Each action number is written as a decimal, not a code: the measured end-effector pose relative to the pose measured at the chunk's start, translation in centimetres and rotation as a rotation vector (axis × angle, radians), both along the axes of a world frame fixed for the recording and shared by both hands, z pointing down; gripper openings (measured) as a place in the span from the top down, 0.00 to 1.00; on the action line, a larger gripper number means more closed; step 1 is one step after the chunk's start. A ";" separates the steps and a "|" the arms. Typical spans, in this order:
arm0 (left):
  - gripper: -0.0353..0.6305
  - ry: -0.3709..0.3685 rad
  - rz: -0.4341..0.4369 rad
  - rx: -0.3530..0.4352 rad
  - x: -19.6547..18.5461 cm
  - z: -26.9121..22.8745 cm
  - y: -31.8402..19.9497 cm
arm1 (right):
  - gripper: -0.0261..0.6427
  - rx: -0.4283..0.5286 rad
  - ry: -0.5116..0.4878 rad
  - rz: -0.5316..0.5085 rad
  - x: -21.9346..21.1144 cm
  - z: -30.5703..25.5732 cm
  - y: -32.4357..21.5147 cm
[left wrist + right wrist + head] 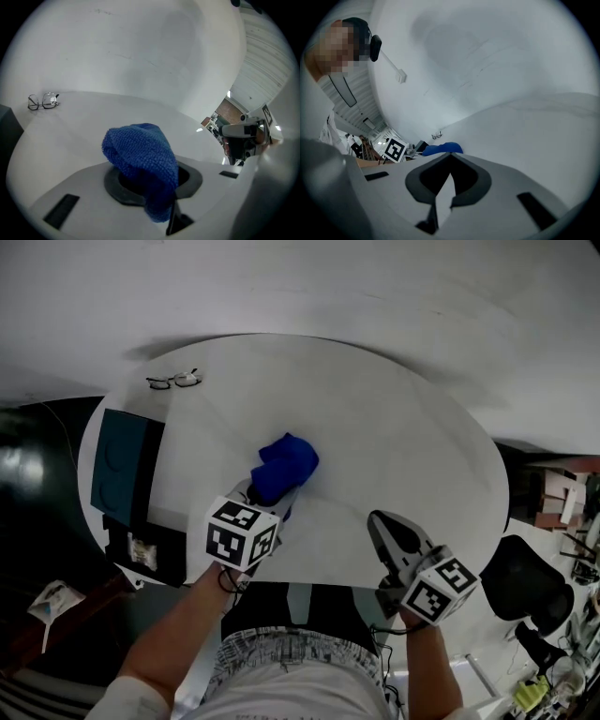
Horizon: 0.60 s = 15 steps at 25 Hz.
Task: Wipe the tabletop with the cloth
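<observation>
"What's my left claw doing?"

"Your left claw (265, 495) is clamped on the blue cloth (286, 465). The cloth bulges out in a bunch past the jaws, over the round white surface (375, 427). It's well apart from the spectacles (174, 381), on your side of them."

"And my right?"

"Your right claw (377, 518) has its jaws closed tip to tip with nothing between them. It's at the surface's near edge, farther from the spectacles than the cloth."
</observation>
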State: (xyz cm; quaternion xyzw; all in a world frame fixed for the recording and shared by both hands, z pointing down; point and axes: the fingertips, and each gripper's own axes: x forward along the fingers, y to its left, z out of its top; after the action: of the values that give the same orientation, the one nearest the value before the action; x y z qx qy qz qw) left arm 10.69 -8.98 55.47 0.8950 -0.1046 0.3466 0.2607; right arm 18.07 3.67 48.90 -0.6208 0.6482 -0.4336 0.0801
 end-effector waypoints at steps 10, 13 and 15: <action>0.78 0.017 0.100 -0.014 5.5 -0.3 4.4 | 0.95 0.003 -0.002 0.068 3.2 0.1 3.3; 0.78 0.024 0.124 -0.022 6.6 -0.4 5.6 | 0.95 0.005 -0.004 0.078 3.6 0.1 3.8; 0.78 0.028 0.136 -0.026 7.0 -0.3 6.1 | 0.95 0.005 -0.004 0.079 3.7 0.1 3.9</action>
State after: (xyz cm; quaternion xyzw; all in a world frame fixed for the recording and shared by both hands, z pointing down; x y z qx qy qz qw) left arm 17.70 -2.88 55.14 0.9013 -0.0356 0.3524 0.2495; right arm 21.81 7.62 49.01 -0.6449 0.6242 -0.4294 0.1001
